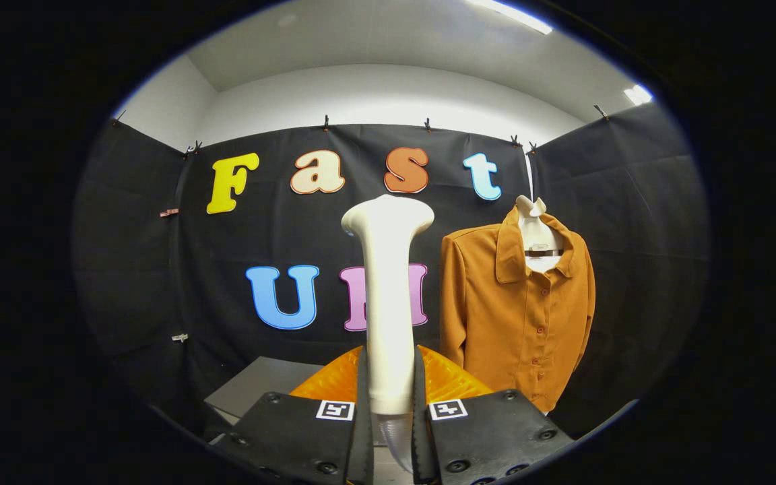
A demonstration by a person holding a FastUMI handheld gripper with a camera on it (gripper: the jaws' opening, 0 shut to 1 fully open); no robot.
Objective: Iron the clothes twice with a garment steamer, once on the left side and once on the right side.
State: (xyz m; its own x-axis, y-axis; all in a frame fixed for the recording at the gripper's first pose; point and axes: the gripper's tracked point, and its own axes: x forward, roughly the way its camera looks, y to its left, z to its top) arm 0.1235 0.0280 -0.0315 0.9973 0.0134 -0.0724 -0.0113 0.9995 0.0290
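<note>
You hold the steamer [388, 296] upright: a cream-white wand with a slim handle widening into a flat head at the top, clamped low on the handle by both fingers of the gripper [389, 421]. The shirt [519, 310] hangs beyond the fingers, to the steamer's right and apart from it: rust-orange, long-sleeved, collared, buttoned down the front, facing you against the black wall.

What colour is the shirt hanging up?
The shirt is orange-brown, with matching buttons, seen in the gripper view.
</note>
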